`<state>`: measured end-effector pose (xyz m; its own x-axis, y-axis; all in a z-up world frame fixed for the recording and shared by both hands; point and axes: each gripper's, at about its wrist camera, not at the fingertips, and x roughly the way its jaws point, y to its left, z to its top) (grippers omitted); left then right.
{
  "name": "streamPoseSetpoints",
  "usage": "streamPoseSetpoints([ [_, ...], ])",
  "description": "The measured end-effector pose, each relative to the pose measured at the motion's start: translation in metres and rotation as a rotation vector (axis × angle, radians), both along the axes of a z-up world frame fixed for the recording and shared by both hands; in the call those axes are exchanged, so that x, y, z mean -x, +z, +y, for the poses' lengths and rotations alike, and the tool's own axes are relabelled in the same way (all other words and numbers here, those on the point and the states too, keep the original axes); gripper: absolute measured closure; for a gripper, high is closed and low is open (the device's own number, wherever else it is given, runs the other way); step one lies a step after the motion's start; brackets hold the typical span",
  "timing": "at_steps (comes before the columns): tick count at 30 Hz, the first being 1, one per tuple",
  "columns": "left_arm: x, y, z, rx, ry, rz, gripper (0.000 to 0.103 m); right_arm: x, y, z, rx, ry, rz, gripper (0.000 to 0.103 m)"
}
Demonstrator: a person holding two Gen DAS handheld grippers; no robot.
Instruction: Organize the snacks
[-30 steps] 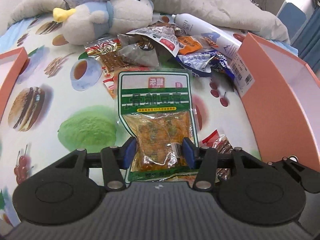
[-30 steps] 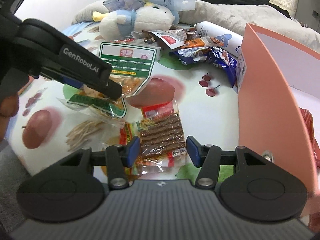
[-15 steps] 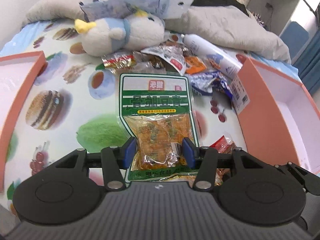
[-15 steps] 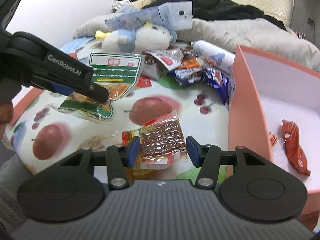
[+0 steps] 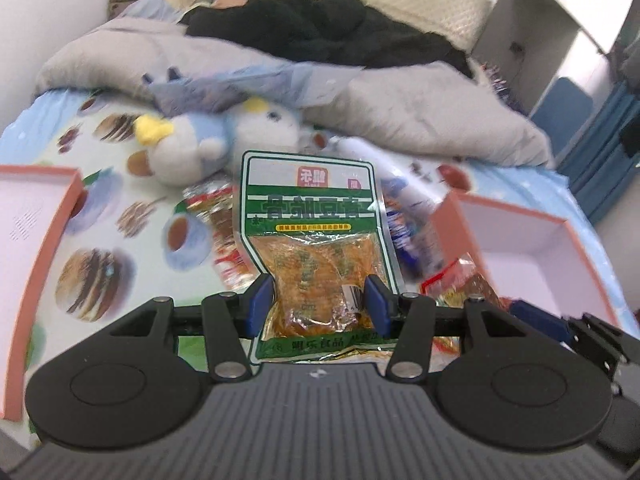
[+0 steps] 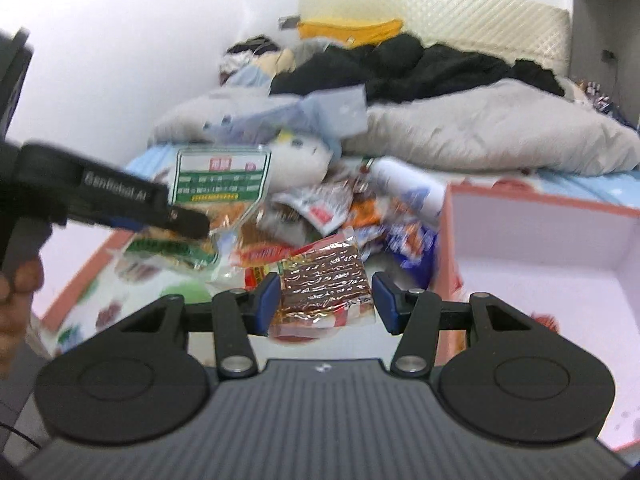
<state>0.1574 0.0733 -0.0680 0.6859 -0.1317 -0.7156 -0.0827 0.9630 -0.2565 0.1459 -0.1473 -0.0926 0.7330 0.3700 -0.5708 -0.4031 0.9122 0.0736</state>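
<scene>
The left gripper (image 5: 318, 300) pinches the lower part of a green-labelled snack bag (image 5: 310, 236), its blue pads pressed against the bulging contents, so the bag stands up and forward from the jaws at twelve o'clock, clear of the bed (image 5: 96, 216). The right gripper (image 6: 326, 300) holds a foil packet of brown sticks (image 6: 324, 280) the same way; its pads seem to bear on the packet's edges, though blur makes the contact hard to confirm. Gripping each pack low down probably keeps the label end free and lets it drop cleanly into a box.

The left wrist view shows both pink boxes: one box (image 5: 48, 232) at nine o'clock and another box (image 5: 520, 236) at three o'clock, with a plush toy (image 5: 208, 144) and the remaining snack pile (image 5: 212, 204) beyond. The right wrist view shows what the left cannot: the left gripper (image 6: 188, 222) from the side at ten o'clock, the person's hand (image 6: 16, 292) on it, and the deep interior of the right-hand box (image 6: 540, 248) at three o'clock, the likely destination.
</scene>
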Motion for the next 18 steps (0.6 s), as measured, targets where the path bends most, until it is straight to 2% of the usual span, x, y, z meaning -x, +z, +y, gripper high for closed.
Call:
streamPoseSetpoints([
  [6, -0.003, 0.032, -0.023, 0.015, -0.045, -0.063, 0.047, -0.008, 0.033, -0.026, -0.011, -0.059, -0.07, 0.05],
  [15, -0.01, 0.07, -0.056, 0.02, -0.102, -0.145, 0.051, -0.013, 0.058, -0.062, -0.012, -0.139, -0.139, 0.052],
  [16, -0.011, 0.072, -0.061, 0.019, -0.112, -0.153, 0.051, -0.014, 0.06, -0.065, -0.009, -0.144, -0.144, 0.068],
  [17, -0.013, 0.074, -0.067, 0.016, -0.123, -0.16, 0.051, -0.016, 0.063, -0.069, -0.011, -0.149, -0.145, 0.075],
  [18, -0.016, 0.074, -0.072, 0.012, -0.131, -0.158, 0.054, -0.017, 0.064, -0.073, -0.015, -0.155, -0.15, 0.075],
])
